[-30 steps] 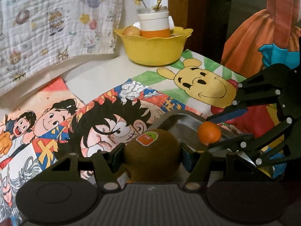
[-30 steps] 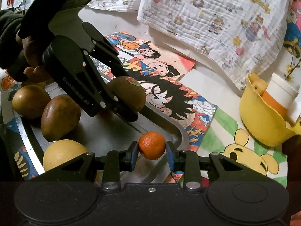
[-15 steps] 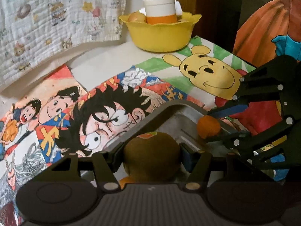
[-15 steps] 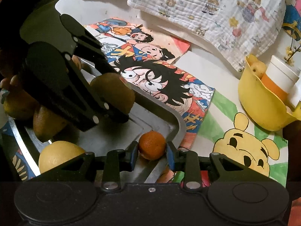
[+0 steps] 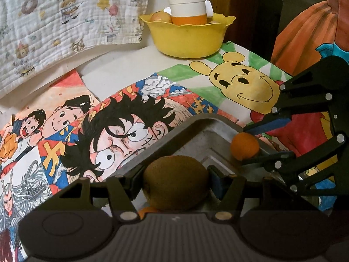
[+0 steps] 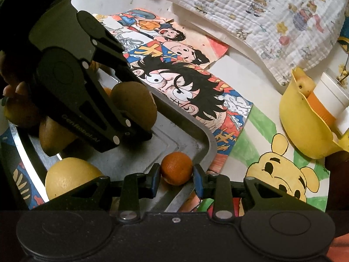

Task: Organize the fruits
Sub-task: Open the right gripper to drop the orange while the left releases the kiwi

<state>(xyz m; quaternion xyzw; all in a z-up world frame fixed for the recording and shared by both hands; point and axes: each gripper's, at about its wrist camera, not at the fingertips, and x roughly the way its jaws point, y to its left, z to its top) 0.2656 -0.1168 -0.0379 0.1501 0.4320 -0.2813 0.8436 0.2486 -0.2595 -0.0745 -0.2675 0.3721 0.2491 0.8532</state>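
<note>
A brown kiwi [image 5: 175, 181] sits between the pads of my left gripper [image 5: 176, 182], which is shut on it above the corner of a metal tray [image 5: 196, 120]. To its right, my right gripper [image 5: 246, 145] is shut on a small orange [image 5: 243, 148]. In the right wrist view the orange [image 6: 177, 168] is pinched in my right gripper [image 6: 176, 175], low in the tray's corner [image 6: 210, 140]. Whether it touches the tray floor I cannot tell. My left gripper [image 6: 136, 109] holds the kiwi [image 6: 130, 98] further back, with a hand behind it.
A yellow citrus fruit [image 6: 69, 176] and more brown kiwis [image 6: 54, 135] lie in the tray. A yellow bowl [image 5: 187, 37] with a white and orange cup and fruit stands at the back. Cartoon drawings [image 5: 122, 131] and a printed cloth [image 5: 65, 21] cover the table.
Both grippers have tipped a little over the tray's corner, each keeping its fruit. The kiwi's sticker has turned out of sight in the left wrist view.
</note>
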